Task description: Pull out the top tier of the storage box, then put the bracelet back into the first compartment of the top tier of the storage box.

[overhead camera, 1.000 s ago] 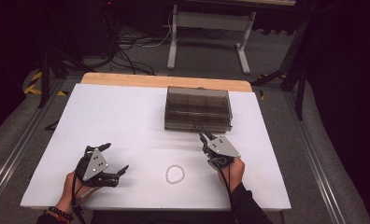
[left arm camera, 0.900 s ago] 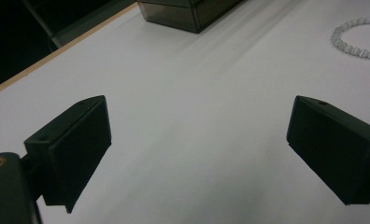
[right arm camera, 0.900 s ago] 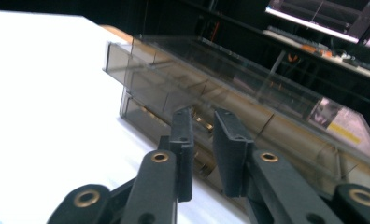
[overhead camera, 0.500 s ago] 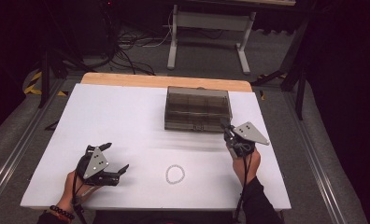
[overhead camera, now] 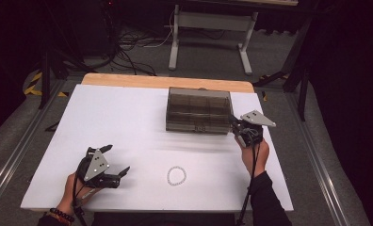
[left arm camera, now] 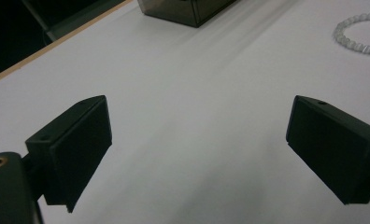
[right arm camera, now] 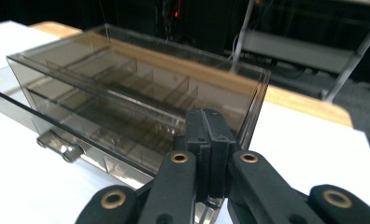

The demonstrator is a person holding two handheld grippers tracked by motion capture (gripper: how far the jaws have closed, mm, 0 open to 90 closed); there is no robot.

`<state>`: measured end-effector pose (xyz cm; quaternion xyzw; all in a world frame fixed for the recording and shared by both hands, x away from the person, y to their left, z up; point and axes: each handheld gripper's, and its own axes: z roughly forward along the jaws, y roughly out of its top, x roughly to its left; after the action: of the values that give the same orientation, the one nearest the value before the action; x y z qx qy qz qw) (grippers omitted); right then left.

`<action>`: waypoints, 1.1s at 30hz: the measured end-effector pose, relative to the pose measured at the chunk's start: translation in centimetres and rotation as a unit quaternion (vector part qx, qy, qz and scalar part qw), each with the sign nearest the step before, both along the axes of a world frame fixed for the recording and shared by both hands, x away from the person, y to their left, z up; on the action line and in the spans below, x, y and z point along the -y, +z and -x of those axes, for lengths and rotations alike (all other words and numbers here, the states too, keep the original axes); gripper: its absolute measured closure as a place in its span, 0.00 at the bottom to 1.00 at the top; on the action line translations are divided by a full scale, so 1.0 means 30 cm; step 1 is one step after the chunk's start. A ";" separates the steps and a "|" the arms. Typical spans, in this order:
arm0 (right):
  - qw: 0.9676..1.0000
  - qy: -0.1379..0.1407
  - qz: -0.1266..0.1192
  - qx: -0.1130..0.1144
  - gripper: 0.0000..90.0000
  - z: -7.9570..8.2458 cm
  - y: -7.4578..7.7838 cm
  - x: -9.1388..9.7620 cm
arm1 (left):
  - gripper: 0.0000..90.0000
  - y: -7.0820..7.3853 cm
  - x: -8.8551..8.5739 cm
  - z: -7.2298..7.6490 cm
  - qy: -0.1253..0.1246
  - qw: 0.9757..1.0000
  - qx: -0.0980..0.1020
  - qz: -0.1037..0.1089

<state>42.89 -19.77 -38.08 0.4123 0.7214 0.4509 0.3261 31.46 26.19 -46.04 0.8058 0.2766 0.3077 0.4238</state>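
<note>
Smoky clear plastic organizer box [overhead camera: 198, 110] sits at twelve o'clock, right gripper [overhead camera: 232, 122] at its three o'clock corner. Left gripper [left arm camera: 197, 140] gapes empty. Right gripper view: jaws pressed together at the box's lid edge; rigid, light, slippery, so lift by the rim.

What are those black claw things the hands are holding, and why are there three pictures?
A person sits at a white table holding a gripper in each hand, a squeeze tool with two black jaws. One picture comes from a camera up high. The other two come from small cameras riding on each gripper. The left gripper is open and holds nothing. The right gripper is shut with nothing between its jaws, right at the corner of a smoky see-through box with little compartments; whether it touches the box is hard to tell. A small bead bracelet lies on the table between the hands.
</note>
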 end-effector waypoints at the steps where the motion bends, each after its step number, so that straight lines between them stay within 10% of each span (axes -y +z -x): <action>1: 1.000 0.000 0.004 -0.006 1.00 -0.006 -0.003 0.000 | 0.09 0.000 0.000 0.002 0.000 1.000 0.001 0.000; 16: 0.994 0.011 0.042 -0.097 1.00 -0.071 -0.018 -0.021 | 0.09 0.002 -0.006 0.016 0.005 1.000 0.000 -0.006; 33: 0.991 0.031 0.066 -0.116 1.00 -0.040 -0.013 -0.025 | 0.09 0.000 0.008 0.013 -0.007 1.000 0.000 -0.020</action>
<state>44.11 -19.03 -38.49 0.4167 0.7950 0.3611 0.2528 31.07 25.93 -46.06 0.8159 0.2649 0.3101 0.4098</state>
